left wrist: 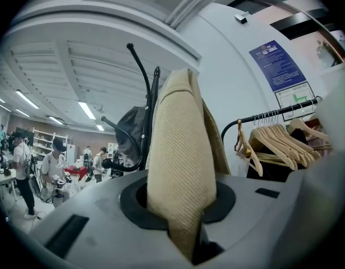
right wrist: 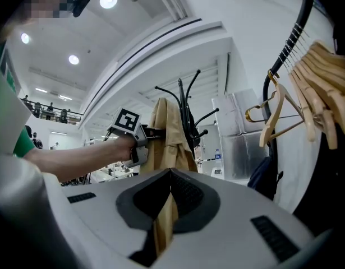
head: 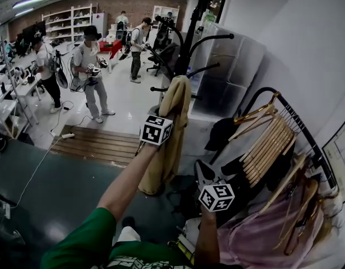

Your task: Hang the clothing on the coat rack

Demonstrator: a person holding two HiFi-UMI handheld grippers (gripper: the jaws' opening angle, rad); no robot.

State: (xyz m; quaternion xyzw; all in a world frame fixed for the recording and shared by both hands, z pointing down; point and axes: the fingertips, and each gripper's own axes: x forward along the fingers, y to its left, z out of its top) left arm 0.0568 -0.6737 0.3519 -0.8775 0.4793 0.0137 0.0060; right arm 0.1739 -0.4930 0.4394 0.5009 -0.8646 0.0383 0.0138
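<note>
Head view: apparently mid-hang. Holds tan coat (head: 171, 139) up against coat rack (head: 186, 43), left gripper (head: 165, 122) clamped on its upper fold; pinches tan strip (right wrist: 164, 228), probably the same coat's, in right gripper (right wrist: 168, 206), lower down. Next, likely: hook it over the rack, then loosen both.

Location type: open-plan laboratory or test workspace. Indicators:
- Ceiling strip lights (head: 29, 1) run above a hard floor (head: 127, 102).
- Open shelving (head: 71, 20) stands along the far brick wall (head: 133, 4).
- Tabletops (head: 3, 106) at the room's left edge carry equipment.
- Several standing people (head: 91, 66) wear and hold equipment.
- An office chair (head: 161, 55) stands further back.
- A power strip (head: 67, 135) with its cable lies on the floor.
- A coat rack (head: 186, 43), a garment rail (head: 298, 122) with wooden hangers (head: 267, 144), and a printed notice (left wrist: 276, 66) occupy the near white wall (head: 307, 38).
</note>
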